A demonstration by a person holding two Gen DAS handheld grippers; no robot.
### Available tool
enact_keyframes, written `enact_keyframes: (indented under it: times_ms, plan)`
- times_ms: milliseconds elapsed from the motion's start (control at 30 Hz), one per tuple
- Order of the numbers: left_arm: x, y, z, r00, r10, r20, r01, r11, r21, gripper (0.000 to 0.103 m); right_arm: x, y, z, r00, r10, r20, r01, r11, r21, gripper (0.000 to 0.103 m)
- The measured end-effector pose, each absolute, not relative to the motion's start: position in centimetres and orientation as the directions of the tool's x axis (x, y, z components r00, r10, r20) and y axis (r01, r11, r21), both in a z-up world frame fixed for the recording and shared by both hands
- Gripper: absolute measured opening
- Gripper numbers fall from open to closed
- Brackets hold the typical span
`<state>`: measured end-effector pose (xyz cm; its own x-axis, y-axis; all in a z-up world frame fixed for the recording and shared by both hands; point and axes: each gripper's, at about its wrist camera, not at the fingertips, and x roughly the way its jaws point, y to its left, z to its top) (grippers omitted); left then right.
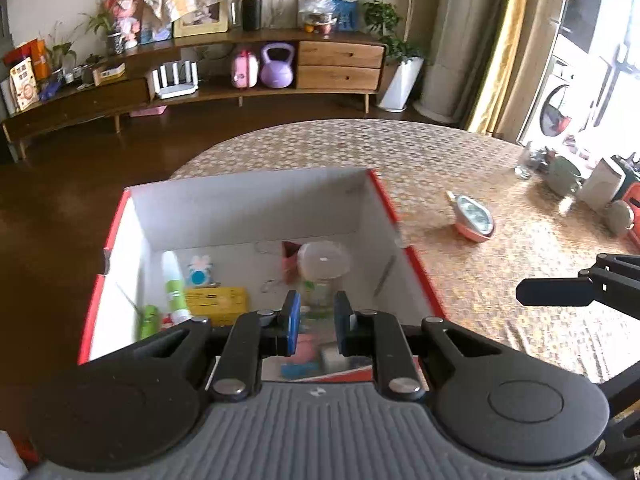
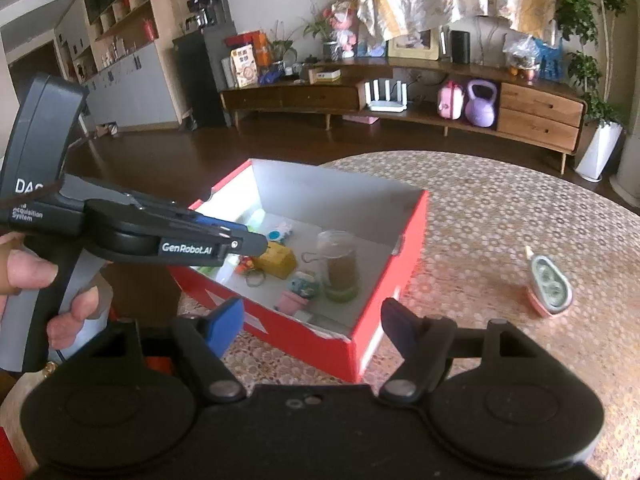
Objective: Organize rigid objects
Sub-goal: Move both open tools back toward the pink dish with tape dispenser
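Both fingers' gaps empty, correction tape (image 2: 549, 286) right of right gripper (image 2: 316, 326)

The cardboard box (image 2: 384, 332) is red outside, white inside; the desk (image 2: 520, 216) wears a beige honeycomb pattern; a yellow carton (image 2: 276, 260) lies within.

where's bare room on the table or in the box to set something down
Bare tablecloth lies beyond the red box, and between its right wall and the pink correction-tape dispenser. Inside the box, the floor along the far wall is bare. The near half is crowded: jar, yellow box, small pots. The table's far right edge is cluttered.
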<state>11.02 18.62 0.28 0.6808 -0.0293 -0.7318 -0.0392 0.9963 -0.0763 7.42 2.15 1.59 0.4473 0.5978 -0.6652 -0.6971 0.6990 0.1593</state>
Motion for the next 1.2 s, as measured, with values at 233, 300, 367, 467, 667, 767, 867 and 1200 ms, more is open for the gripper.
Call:
enact_keyframes:
  times_ms: [233, 300, 367, 467, 667, 767, 867, 1200]
  plan:
    - [11.4, 13.9, 0.6, 0.681, -0.086, -0.727, 0.036, 0.996, -0.085, 0.017, 7.5, -2.1, 1.6, 0.492, 0.586, -0.644, -0.671, 0.726, 0.148, 0.081]
    - [11.7, 12.7, 0.4, 0.678, -0.102, -0.728, 0.053, 0.995, -0.090, 0.017, 7.4, -3.3, 1.5, 0.510, 0.584, -0.632, -0.671, 0.729, 0.133, 0.083]
    - [11.9, 11.5, 0.2, 0.675, -0.112, -0.729, 0.062, 0.994, -0.096, 0.017, 7.1, -4.3, 1.3, 0.529, 0.577, -0.622, -0.669, 0.735, 0.111, 0.083]
    - [12.6, 9.7, -0.3, 0.669, -0.127, -0.732, 0.076, 0.992, -0.103, 0.018, 7.0, -6.0, 1.1, 0.547, 0.568, -0.615, -0.665, 0.741, 0.094, 0.086]
    - [14.1, 6.1, -1.1, 0.672, -0.148, -0.726, 0.114, 0.989, -0.097, 0.057, 7.9, -9.2, 0.2, 0.572, 0.543, -0.615, -0.637, 0.767, 0.084, 0.086]
    - [14.8, 4.3, -1.4, 0.678, -0.146, -0.721, 0.127, 0.989, -0.081, 0.062, 8.7, -10.8, -0.4, 0.577, 0.528, -0.623, -0.619, 0.780, 0.088, 0.086]
    - [16.4, 2.9, -1.8, 0.668, -0.154, -0.728, 0.135, 0.987, -0.085, 0.064, 9.7, -12.3, -1.1, 0.590, 0.511, -0.625, -0.604, 0.793, 0.079, 0.090]
    - [23.3, -0.6, -4.2, 0.641, -0.140, -0.755, 0.097, 0.990, -0.102, 0.082, 14.0, -14.9, -4.0, 0.613, 0.472, -0.634, -0.589, 0.808, 0.033, 0.098]
